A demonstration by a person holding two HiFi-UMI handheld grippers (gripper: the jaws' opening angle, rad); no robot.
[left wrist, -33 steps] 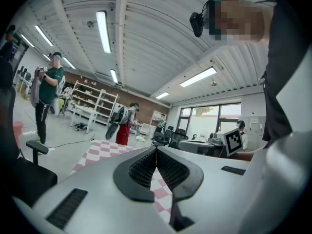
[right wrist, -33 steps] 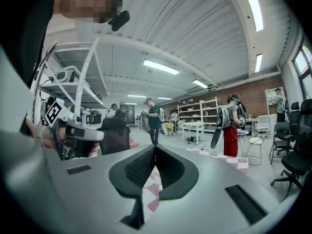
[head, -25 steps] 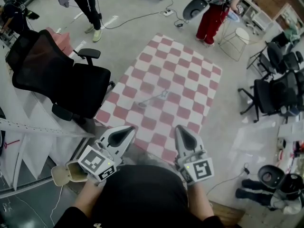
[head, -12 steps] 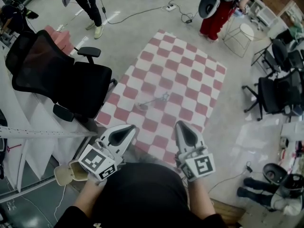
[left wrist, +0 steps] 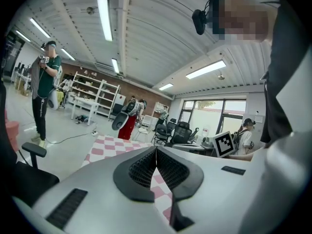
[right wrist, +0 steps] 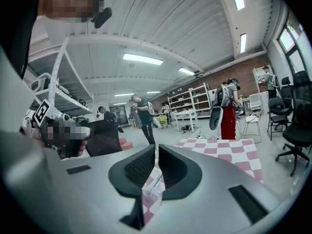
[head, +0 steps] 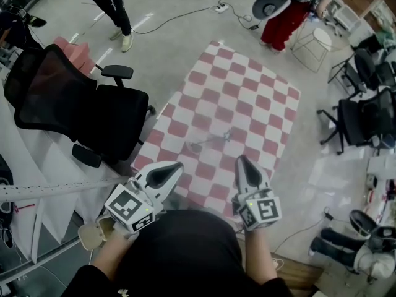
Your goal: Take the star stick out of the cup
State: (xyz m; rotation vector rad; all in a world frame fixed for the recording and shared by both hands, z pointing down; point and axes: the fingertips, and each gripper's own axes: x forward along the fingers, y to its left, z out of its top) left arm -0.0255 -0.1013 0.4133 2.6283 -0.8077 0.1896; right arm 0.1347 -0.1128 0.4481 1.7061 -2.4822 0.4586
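A clear cup (head: pixel 195 146) stands on the red-and-white checkered mat (head: pixel 247 91) on the floor. The thin star stick (head: pixel 215 138) leans out of it to the right, its star (head: pixel 228 133) at the top end. In the right gripper view the cup (right wrist: pixel 150 193) shows through the gap under the jaws, well beyond them. My left gripper (head: pixel 176 167) and right gripper (head: pixel 242 160) hover side by side short of the mat's near edge. Both are shut with nothing in them. The left gripper (left wrist: pixel 156 150) has its pads meeting at the tips.
A black office chair (head: pixel 80 107) stands left of the mat, beside a white table (head: pixel 43 187). More dark chairs (head: pixel 362 113) and a white stool (head: pixel 313 42) crowd the right side. Two people (head: pixel 114 5) stand at the far end, and a cable (head: pixel 179 18) runs across the floor.
Both grippers have moved a little forward toward the mat, still shut. The cup and stick have not moved on the mat.
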